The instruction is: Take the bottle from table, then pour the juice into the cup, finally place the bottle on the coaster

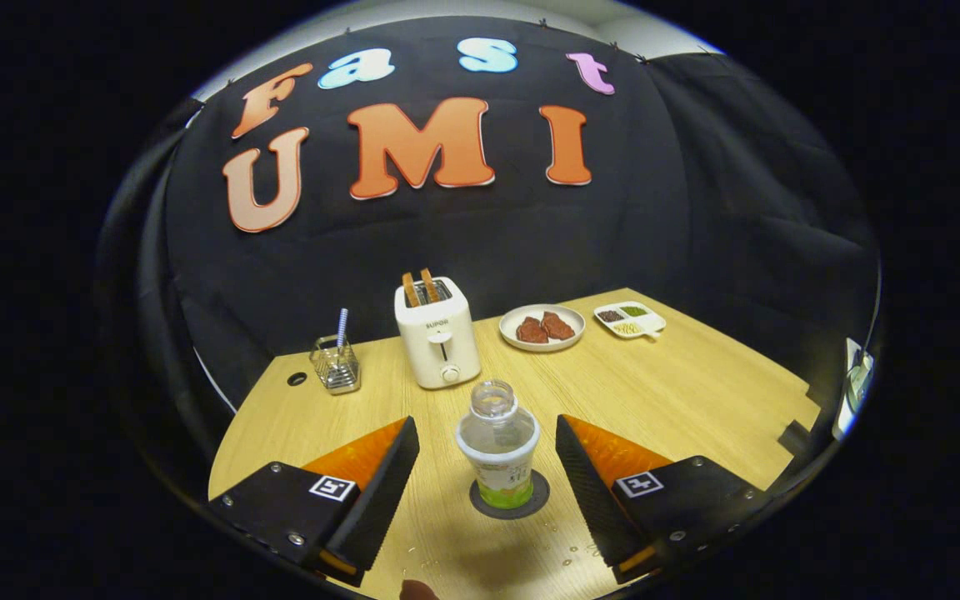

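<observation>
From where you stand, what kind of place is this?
Probably a staged breakfast table in a booth: a toaster with toast, a plate of meat, and a bottle on a coaster. The open tool flanks the bottle without touching it.

Clear bottle (497,446) with green-and-white label, dark grey coaster (542,497), black gripper (487,471) fingers with orange sides and black-white square markers, white toaster (437,332) at 12 o'clock, light wood-grain table (697,392)

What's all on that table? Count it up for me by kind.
Bottle on coaster, between the open gripper fingers: 1 each
Toaster: 1
Plate of meat: 1
Divided dish: 1
Wire holder: 1
Total: 6
</observation>
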Demonstrator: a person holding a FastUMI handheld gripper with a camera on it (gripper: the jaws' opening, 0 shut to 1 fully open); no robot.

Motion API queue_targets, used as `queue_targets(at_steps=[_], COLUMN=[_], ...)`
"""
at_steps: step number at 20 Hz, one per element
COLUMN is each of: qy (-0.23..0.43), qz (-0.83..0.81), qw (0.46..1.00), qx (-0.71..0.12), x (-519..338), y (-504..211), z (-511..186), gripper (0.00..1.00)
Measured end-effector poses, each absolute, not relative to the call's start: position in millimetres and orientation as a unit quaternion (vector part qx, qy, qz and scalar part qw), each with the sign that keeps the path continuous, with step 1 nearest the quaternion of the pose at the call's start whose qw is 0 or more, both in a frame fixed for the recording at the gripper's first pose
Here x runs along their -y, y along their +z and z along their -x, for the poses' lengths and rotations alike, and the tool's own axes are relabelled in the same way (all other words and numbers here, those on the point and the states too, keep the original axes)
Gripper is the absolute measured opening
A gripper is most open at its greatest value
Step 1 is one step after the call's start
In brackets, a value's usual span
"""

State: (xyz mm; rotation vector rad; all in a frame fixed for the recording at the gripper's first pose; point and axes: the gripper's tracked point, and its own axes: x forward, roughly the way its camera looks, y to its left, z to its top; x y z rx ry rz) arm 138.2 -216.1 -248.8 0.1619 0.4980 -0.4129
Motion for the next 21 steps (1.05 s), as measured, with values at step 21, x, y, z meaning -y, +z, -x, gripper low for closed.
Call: queue_targets(at_steps=[21], qy=[-0.071], qz=[-0.083], qw=[0.990], qx=[-0.094], x=[16], y=[-39], z=[-46], gripper=[0.97])
